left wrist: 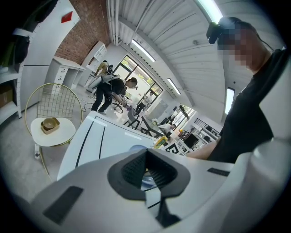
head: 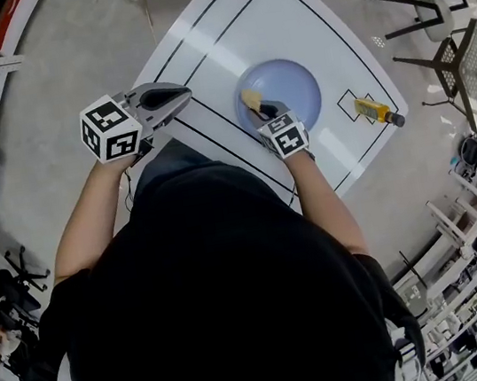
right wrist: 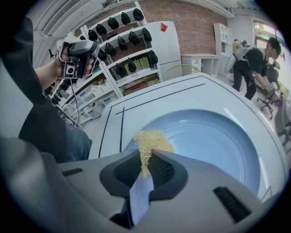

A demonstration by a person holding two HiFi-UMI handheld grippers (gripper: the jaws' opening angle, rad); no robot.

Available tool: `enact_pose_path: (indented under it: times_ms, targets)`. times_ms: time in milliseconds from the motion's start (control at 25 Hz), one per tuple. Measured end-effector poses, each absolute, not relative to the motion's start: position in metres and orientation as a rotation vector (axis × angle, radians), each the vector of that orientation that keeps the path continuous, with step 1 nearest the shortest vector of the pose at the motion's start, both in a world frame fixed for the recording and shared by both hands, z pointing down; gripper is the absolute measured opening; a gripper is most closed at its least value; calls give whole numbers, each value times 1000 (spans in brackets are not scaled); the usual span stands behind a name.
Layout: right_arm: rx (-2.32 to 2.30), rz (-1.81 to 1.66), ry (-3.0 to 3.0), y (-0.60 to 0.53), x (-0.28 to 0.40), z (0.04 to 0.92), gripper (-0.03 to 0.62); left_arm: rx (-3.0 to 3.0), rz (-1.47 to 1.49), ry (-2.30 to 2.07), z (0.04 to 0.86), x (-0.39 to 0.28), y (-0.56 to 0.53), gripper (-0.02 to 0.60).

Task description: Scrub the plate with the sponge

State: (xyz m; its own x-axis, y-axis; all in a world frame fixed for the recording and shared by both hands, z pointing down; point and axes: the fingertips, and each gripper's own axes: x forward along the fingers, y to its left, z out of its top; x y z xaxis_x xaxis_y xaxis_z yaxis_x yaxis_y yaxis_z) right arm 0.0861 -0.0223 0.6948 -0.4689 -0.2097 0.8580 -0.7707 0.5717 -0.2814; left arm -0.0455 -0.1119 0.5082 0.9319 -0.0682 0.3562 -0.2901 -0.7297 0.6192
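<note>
A pale blue plate [head: 289, 85] [right wrist: 213, 141] lies on the white table [head: 283, 17]. My right gripper [head: 260, 110] [right wrist: 148, 157] is shut on a yellow sponge [head: 251, 100] [right wrist: 149, 143], which it holds over the plate's near left rim. My left gripper [head: 183, 95] [left wrist: 146, 169] hangs raised at the table's left edge, away from the plate, jaws shut with nothing between them. In the left gripper view a sliver of the plate [left wrist: 148, 178] shows behind the jaws.
A yellow bottle with a dark cap [head: 377, 110] lies on the table right of the plate, in a marked square. Black lines run across the tabletop. Chairs [head: 460, 60] stand beyond the right edge. A round side table with a bowl [left wrist: 50, 125] sits at the far left.
</note>
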Motion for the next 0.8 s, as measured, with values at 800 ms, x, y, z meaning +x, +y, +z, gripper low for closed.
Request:
enact_pose_path:
  times_ms: [800]
  targets:
    - [816,783,-1967,-68,107,698,40,2348,425,-240,518,-44,-122,9]
